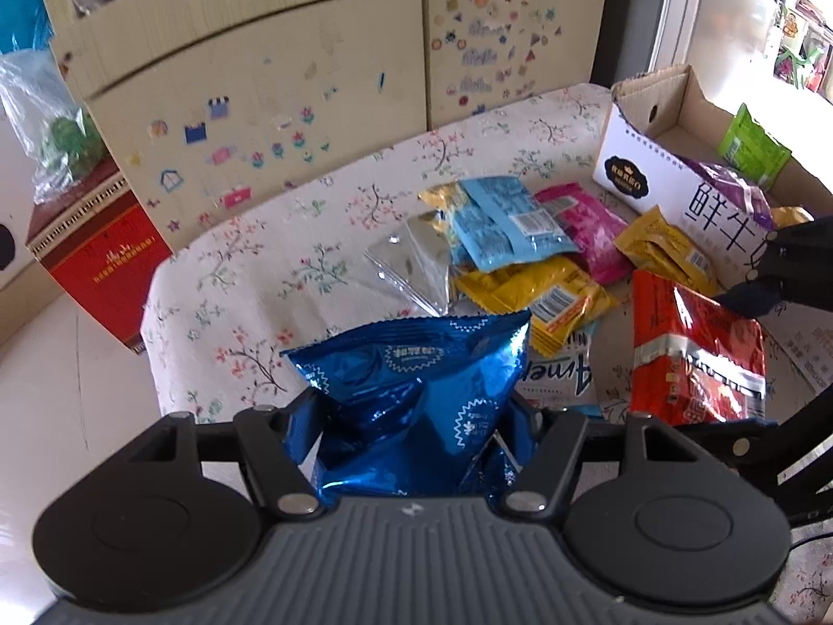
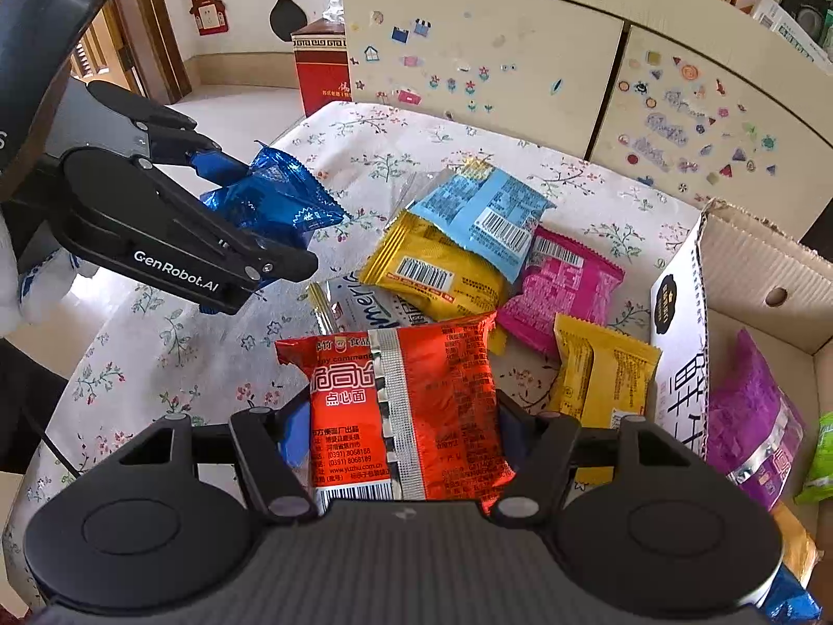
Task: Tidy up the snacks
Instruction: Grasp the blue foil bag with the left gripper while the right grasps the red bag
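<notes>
My left gripper (image 1: 411, 416) is shut on a shiny blue foil snack bag (image 1: 416, 364), which it holds above the floral tablecloth (image 1: 250, 281). The right wrist view shows the same left gripper (image 2: 260, 208) and blue bag (image 2: 276, 192) at the left. My right gripper (image 2: 403, 416) is shut on a red snack packet (image 2: 437, 380), lifted just over the pile. That pile holds a light-blue packet (image 2: 484, 213), a yellow packet (image 2: 432, 271), a pink packet (image 2: 562, 286), a smaller yellow packet (image 2: 604, 370) and a white packet (image 2: 359, 302). A silver packet (image 1: 416, 265) lies at the pile's left edge.
An open cardboard box (image 2: 677, 344) stands at the table's right, with a purple packet (image 2: 749, 416) and a green packet (image 2: 822, 458) inside. A cream cabinet (image 1: 291, 94) covered in stickers runs behind the table. A red box (image 1: 99, 260) stands on the floor at the left.
</notes>
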